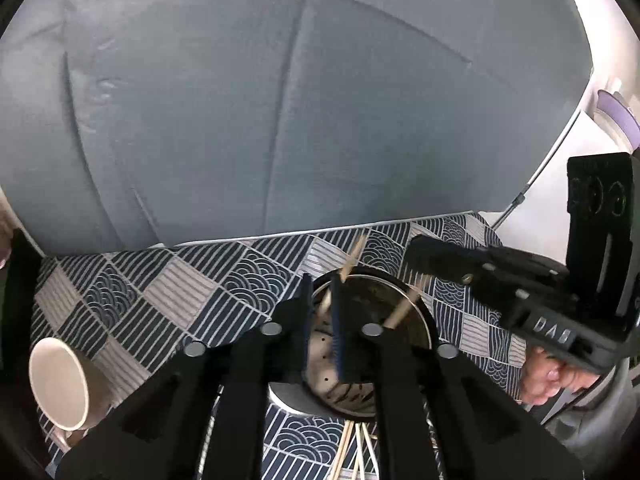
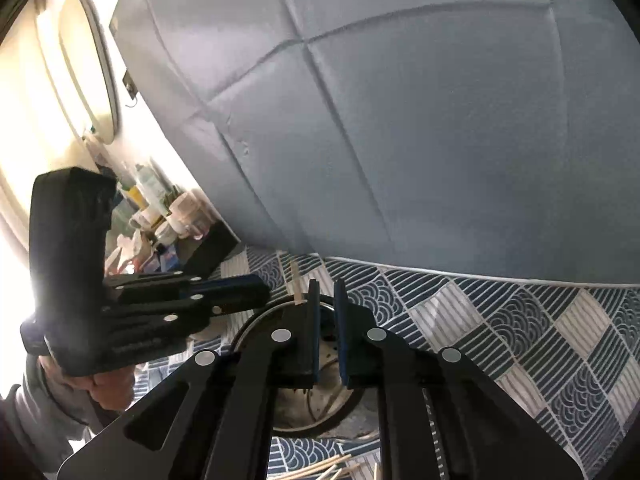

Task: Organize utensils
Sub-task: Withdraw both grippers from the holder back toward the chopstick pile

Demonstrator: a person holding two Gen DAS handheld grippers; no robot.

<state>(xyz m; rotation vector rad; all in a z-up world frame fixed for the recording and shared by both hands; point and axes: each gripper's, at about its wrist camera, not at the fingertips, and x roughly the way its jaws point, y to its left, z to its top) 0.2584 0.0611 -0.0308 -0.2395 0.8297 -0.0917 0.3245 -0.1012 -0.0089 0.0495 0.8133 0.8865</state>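
Loose chopsticks (image 1: 352,456) cut off by bottom edge

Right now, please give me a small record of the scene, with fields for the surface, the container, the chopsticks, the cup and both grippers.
surface: patterned blue and grey cloth
container: round metal holder, perforated inside
chopsticks in container: two, leaning on the rim
chopsticks on cloth: several loose, near edge
cup: white, lying on its side, left
left hand-held gripper: over the holder, small gap between fingers, nothing gripped
right hand-held gripper: over the holder, small gap, nothing gripped
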